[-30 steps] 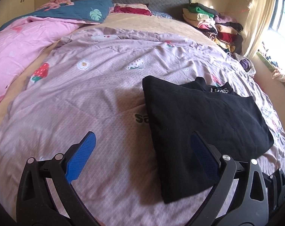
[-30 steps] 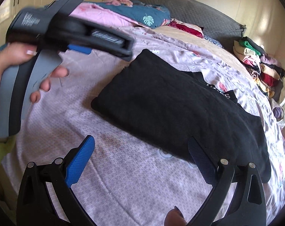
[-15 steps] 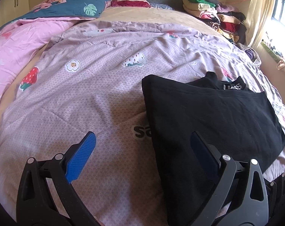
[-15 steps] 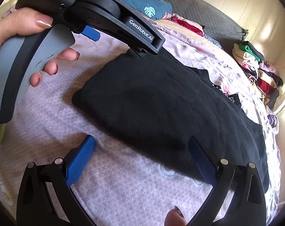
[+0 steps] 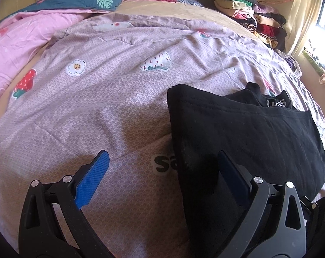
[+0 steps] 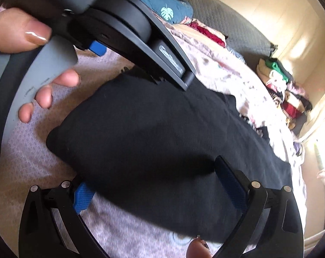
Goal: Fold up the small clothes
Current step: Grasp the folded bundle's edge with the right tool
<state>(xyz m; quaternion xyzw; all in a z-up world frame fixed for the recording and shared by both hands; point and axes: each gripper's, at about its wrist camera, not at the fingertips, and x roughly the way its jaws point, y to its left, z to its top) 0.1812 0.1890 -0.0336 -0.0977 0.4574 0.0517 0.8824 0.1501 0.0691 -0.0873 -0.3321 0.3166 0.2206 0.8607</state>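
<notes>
Sunlit bed (image 5: 123,90), spread with a lilac quilt; a black shirt (image 5: 244,133) lies half-folded toward four o'clock of it. Both grippers hang released: the left gripper (image 5: 160,167) straddles the shirt's near left edge, the right gripper (image 6: 153,176) reaches over its long edge, one finger seemingly under the cloth. To fold well, I'd pinch both corners of that edge evenly and carry them across together. White lettering at the collar (image 5: 276,103) is unreadable; "sa" shows on the quilt.

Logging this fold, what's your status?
Left tool open, right tool open, both at the black shirt. Shirt part-folded on purple quilt. Nothing in the way.
</notes>
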